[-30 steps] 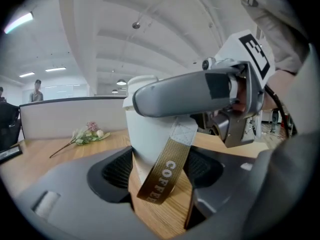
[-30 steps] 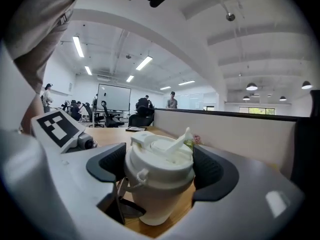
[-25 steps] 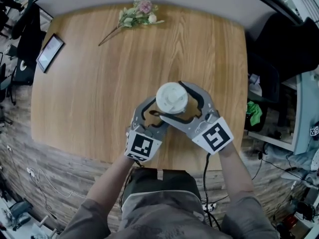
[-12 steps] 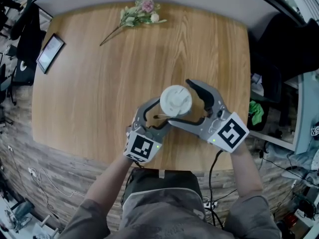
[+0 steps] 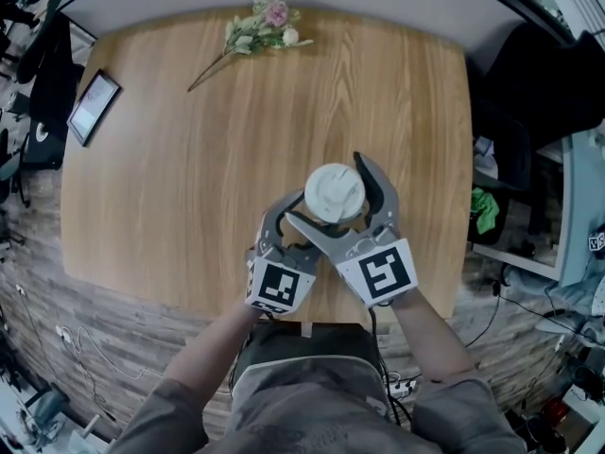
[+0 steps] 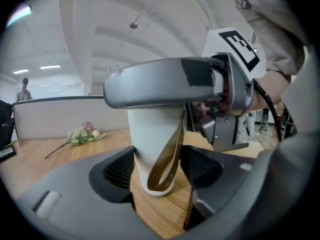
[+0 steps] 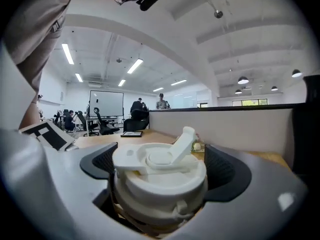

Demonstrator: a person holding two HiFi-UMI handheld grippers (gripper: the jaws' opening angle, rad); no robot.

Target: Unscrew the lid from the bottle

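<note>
Two hand-held grippers: L (image 6: pixel 157 170) clamped on half-hidden bottle (image 6: pixel 149 134), R (image 7: pixel 161 168) just opened round lid (image 5: pixel 333 192), prob. clear.

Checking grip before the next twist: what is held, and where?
Left hand-held gripper clamps the white bottle low on its body. Right hand-held gripper holds nothing: its jaws have just been opening and stand apart around the lid.

Wooden table (image 5: pixel 189 178), plank floor (image 5: pixel 38 282), ceiling strip lights (image 7: pixel 67 54).
</note>
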